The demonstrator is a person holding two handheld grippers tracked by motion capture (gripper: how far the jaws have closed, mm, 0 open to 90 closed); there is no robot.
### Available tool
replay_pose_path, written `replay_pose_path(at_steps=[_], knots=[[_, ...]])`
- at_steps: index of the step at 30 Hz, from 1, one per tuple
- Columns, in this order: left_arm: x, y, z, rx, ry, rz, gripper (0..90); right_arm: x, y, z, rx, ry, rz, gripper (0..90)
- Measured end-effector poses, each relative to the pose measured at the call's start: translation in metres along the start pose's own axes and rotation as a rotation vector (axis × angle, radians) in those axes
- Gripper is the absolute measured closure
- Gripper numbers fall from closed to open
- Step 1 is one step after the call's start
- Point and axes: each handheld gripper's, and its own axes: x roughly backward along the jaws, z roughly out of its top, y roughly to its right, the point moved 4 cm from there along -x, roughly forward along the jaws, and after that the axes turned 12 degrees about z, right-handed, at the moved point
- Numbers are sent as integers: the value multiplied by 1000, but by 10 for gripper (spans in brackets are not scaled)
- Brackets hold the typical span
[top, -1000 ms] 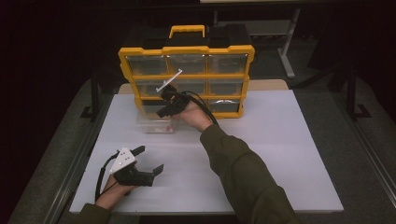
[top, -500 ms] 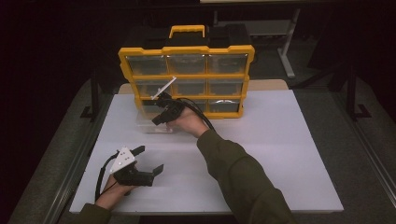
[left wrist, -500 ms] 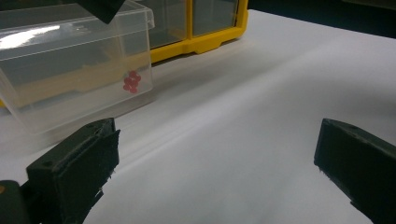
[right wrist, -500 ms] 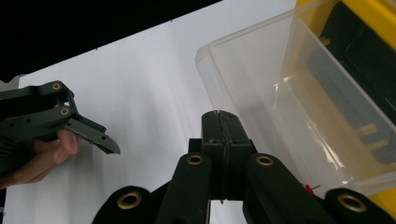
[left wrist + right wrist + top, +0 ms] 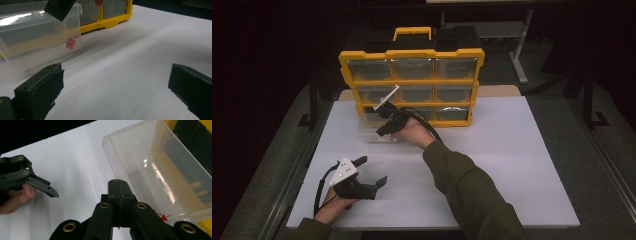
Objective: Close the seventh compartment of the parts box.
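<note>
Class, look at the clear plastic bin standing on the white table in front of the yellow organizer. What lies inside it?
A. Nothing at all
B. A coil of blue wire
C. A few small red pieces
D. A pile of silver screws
C: in the left gripper view, a small cluster of red pieces shows through the wall of the clear bin.

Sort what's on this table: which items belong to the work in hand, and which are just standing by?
In the job:
- clear plastic bin, out on the table
- small red pieces inside it
- right gripper, jaws shut, at the bin
- yellow organizer case, behind the bin

Standing by:
- left gripper, jaws open, resting apart
- white table
</note>
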Motion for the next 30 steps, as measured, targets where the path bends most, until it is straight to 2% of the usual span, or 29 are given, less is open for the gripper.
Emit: replay_pose_path(at_steps=[5, 30], knots=[[0, 0, 0, 0, -1, -1, 0, 0, 0, 1, 14, -7, -9, 895], [0, 0, 0, 0, 1, 1, 0, -2, 3, 4, 7, 6, -18, 896]])
